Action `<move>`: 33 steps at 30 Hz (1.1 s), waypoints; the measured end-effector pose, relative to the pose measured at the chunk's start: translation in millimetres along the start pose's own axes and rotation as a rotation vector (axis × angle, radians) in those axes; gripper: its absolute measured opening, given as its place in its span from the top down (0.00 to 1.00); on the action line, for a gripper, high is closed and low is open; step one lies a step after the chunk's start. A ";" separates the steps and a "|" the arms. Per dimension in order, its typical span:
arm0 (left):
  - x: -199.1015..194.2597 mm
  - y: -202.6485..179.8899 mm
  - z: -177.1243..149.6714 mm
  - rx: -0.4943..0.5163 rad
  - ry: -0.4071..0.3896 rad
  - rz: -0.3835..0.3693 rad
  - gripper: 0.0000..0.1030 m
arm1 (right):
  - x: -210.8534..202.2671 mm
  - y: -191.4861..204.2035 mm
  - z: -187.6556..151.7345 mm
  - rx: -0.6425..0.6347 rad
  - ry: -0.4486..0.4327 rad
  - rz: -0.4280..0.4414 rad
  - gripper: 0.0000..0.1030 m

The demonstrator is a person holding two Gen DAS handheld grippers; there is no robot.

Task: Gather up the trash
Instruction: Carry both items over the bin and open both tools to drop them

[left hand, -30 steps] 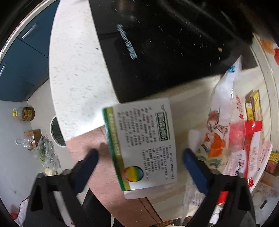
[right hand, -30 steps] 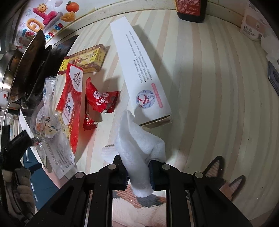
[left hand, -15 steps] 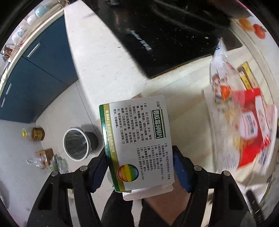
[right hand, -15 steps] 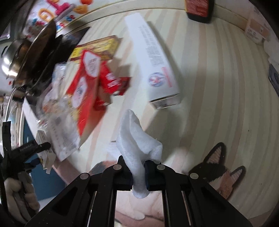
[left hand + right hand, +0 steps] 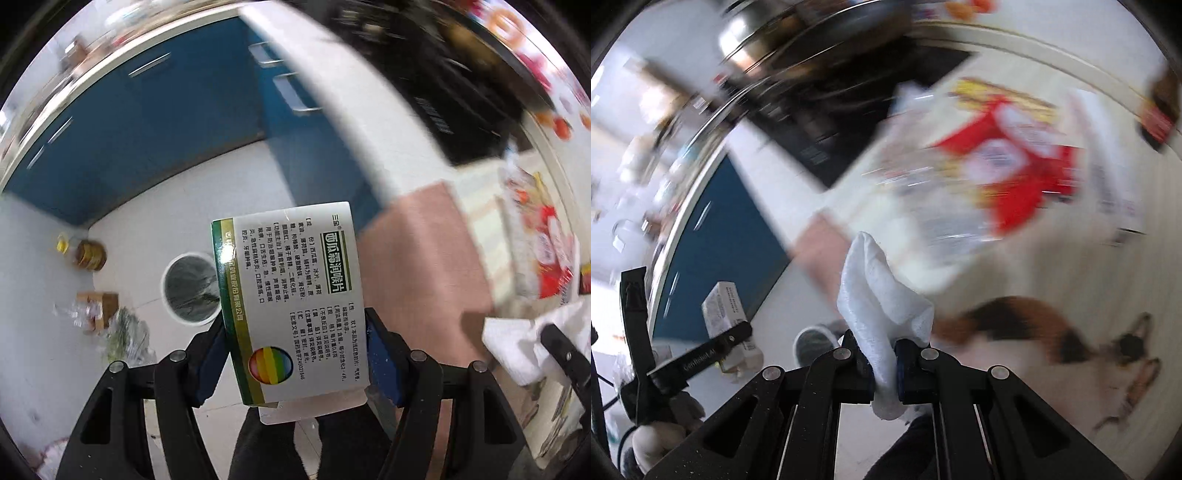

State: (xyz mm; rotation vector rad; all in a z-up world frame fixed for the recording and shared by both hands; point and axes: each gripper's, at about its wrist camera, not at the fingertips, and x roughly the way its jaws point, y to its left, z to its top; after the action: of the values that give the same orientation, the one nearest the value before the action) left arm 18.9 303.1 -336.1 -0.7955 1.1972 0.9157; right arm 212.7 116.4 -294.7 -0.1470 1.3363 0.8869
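My left gripper (image 5: 295, 354) is shut on a white and green medicine box (image 5: 291, 299) and holds it in the air over the floor. A round white trash bin (image 5: 186, 286) with a dark liner stands on the floor just left of the box. My right gripper (image 5: 882, 363) is shut on a crumpled white tissue (image 5: 879, 295). The tissue also shows at the right edge of the left wrist view (image 5: 517, 347). The left gripper with the box shows at the lower left of the right wrist view (image 5: 727, 314). The bin (image 5: 812, 341) shows behind the tissue.
Red and clear snack wrappers (image 5: 1004, 162) lie blurred on the striped counter (image 5: 1034, 266). A black cooktop (image 5: 443, 96) sits further along. Blue cabinets (image 5: 147, 129) line the floor. A jar (image 5: 88, 254), a small carton (image 5: 98, 306) and plastic litter lie on the floor left of the bin.
Both grippers have swung left off the counter toward the floor, each still holding its item. The bin now sits closer to the box. The views are motion-blurred.
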 end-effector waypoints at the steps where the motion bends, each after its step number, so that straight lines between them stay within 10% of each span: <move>1: 2.2 13.2 -3.8 -0.025 0.005 0.005 0.36 | 9.7 16.0 -4.0 -0.026 0.016 0.009 0.93; 9: 96.6 181.9 -47.8 -0.315 0.120 0.059 0.36 | 142.2 142.9 -64.5 -0.264 0.204 0.063 0.93; 16: 254.3 303.5 -76.9 -0.561 0.265 0.042 0.36 | 331.5 203.0 -126.2 -0.358 0.366 0.093 0.93; 29: 484.1 407.6 -69.4 -0.665 0.382 -0.084 0.33 | 660.3 230.3 -214.7 -0.491 0.557 0.071 0.91; 33: 479.1 413.1 -71.4 -0.679 0.347 -0.087 0.27 | 693.7 235.7 -228.4 -0.557 0.608 0.039 0.49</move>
State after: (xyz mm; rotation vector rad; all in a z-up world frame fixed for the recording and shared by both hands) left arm -329.4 492.6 -834.0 -1.5894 1.1346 1.1589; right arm -134.5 473.6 -878.6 -0.8820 1.6110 1.2945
